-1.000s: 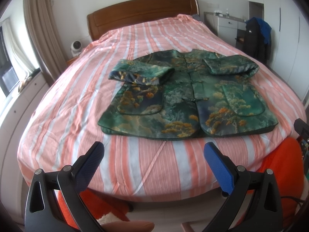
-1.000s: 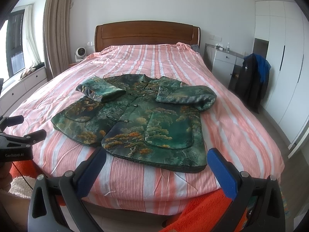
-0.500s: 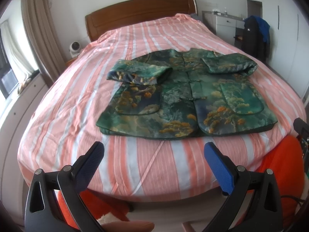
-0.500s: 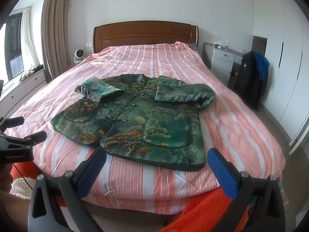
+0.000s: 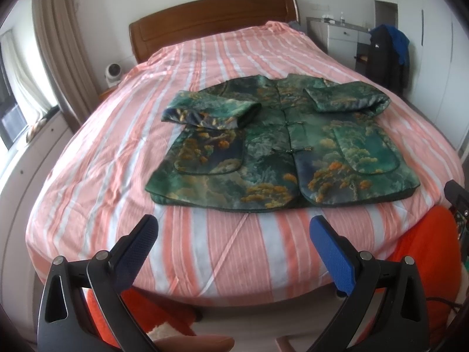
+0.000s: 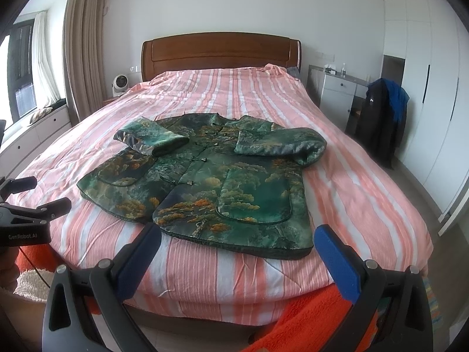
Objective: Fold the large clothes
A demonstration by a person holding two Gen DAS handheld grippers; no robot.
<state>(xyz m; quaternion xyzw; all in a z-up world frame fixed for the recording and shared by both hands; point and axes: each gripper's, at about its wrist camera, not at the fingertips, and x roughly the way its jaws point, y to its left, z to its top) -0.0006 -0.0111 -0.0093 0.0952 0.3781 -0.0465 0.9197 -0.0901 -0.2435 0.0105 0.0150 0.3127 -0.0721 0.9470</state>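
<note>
green jacket (image 5: 281,149): one, two sleeves folded; two grippers spread.

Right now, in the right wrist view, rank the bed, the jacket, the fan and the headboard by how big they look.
1. bed, fills most of the frame
2. jacket
3. headboard, but farther off, so truly larger than it looks
4. fan, smallest, also far back

fan: (image 6: 119,83) sitting upper left by the headboard (image 6: 219,50)
dark coat: (image 6: 378,117) hanging at right, near the cabinet (image 6: 337,94)
</note>
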